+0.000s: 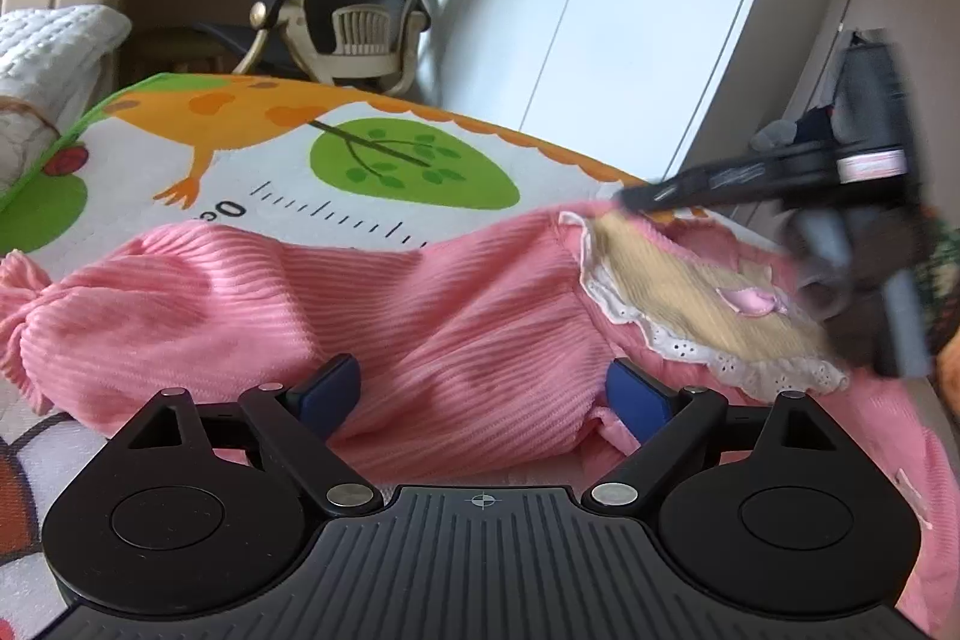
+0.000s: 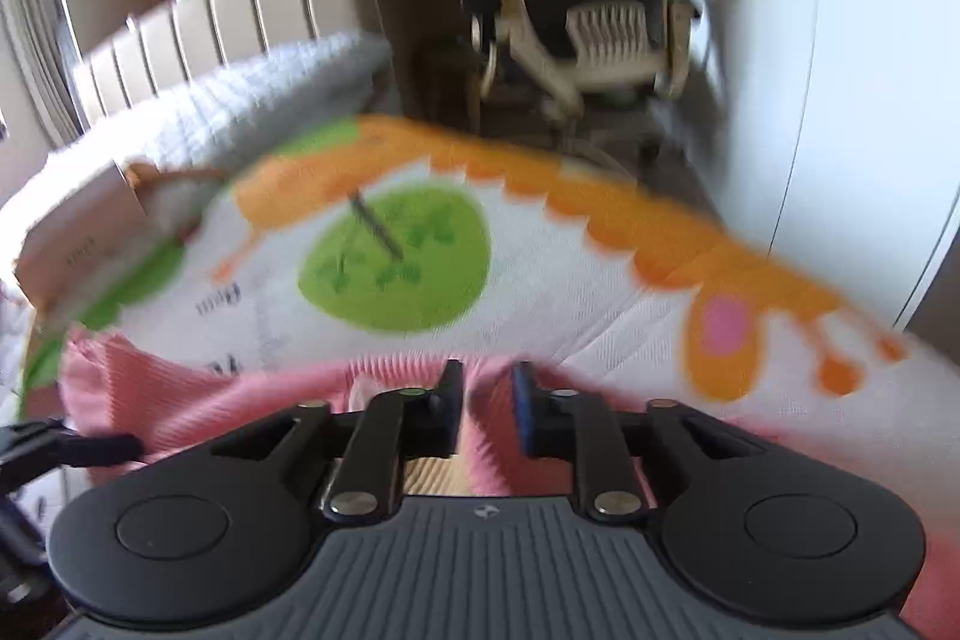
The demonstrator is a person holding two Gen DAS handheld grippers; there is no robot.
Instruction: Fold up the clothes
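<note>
Pink ribbed garment is lying on the printed play mat, one sleeve already crossing the body, so folding seems partly done. Left gripper is hovering over it, jaws spread. Right gripper is pinching fabric near the lace-trimmed collar, jaws nearly together; further folds remain.

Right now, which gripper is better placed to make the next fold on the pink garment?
Right. The right gripper looks pinched on the pink garment near its collar, ready to lift; the left gripper is open, merely straddling the sleeve.
</note>
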